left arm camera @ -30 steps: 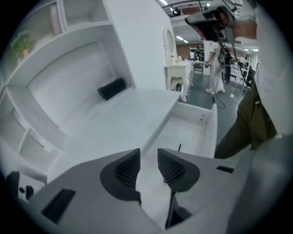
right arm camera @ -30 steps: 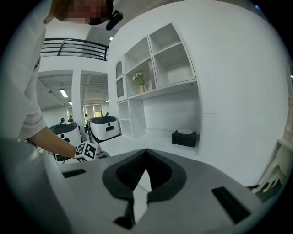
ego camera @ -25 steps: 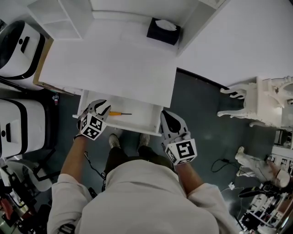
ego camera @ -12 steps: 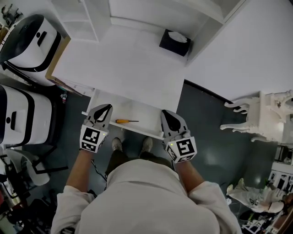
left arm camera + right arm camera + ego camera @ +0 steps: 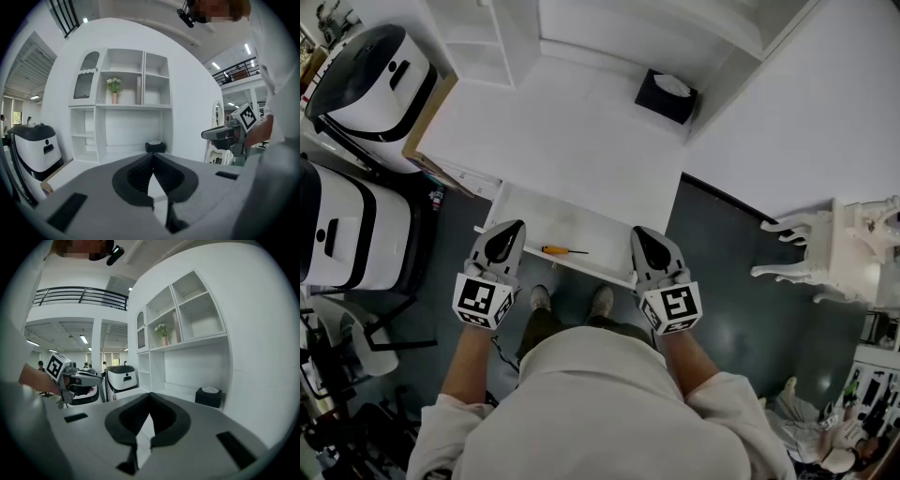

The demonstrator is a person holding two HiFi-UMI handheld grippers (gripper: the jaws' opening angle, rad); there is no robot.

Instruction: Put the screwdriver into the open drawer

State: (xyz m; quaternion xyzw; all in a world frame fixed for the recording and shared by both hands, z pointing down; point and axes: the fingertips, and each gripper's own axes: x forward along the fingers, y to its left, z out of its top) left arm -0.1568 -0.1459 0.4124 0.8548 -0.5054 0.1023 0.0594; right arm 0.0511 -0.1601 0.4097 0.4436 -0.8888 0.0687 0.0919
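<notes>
Looks done, with the screwdriver (image 5: 564, 250) lying in the open drawer (image 5: 581, 228). Just ease left gripper (image 5: 510, 230) and right gripper (image 5: 640, 236), jaws pinched together and empty on both, away without bumping it.

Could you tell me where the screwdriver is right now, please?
In the head view, the screwdriver lies inside the open drawer, near its front edge, just right of the left claw.

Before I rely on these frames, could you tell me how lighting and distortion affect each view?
Head view: evenly lit and sharp, the screwdriver clear in the drawer. Left gripper view: fisheye with black corners, the shelf unit slightly bowed. Right gripper view: same fisheye, no harsh glare.
</notes>
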